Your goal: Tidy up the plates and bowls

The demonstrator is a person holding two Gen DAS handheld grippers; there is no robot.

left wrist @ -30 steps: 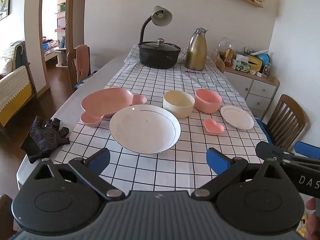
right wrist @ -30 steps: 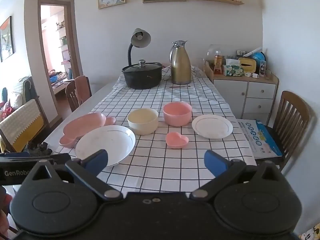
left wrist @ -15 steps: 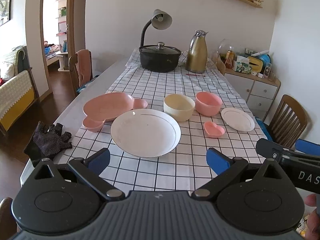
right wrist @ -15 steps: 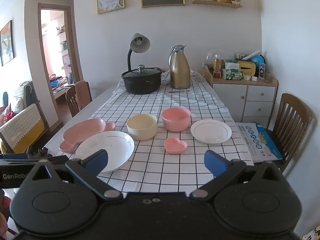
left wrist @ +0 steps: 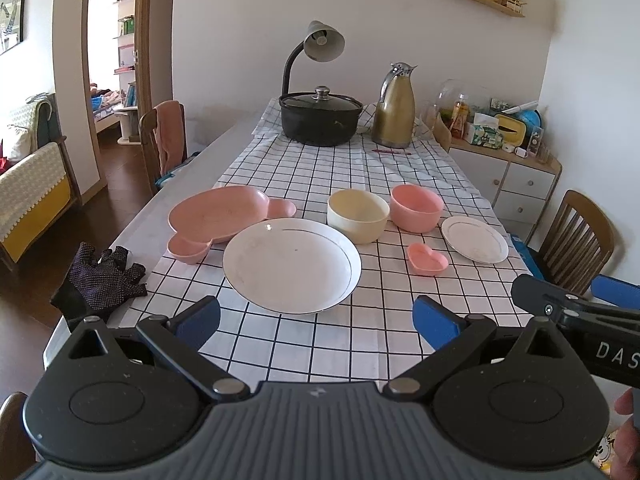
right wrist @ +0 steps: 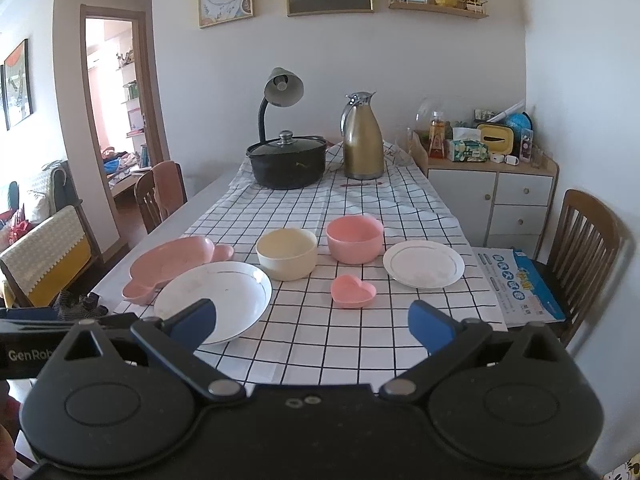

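Large plate (left wrist: 292, 266) lying nearest on the table (left wrist: 176, 184), lobed dish (left wrist: 218, 214) sitting to its left, two bowls (left wrist: 358, 216) standing side by side behind it, heart dish (left wrist: 427, 259) and small plate (left wrist: 475, 239) lying to its right.

Left gripper (left wrist: 316, 318): held level above the near edge of the checked tablecloth (left wrist: 320, 344), jaws spread wide, nothing gripped.
Right gripper (right wrist: 312, 320): held level above the same edge, jaws spread wide, empty.
Person's fingers (left wrist: 626, 432): partly seen beneath the right gripper's body.
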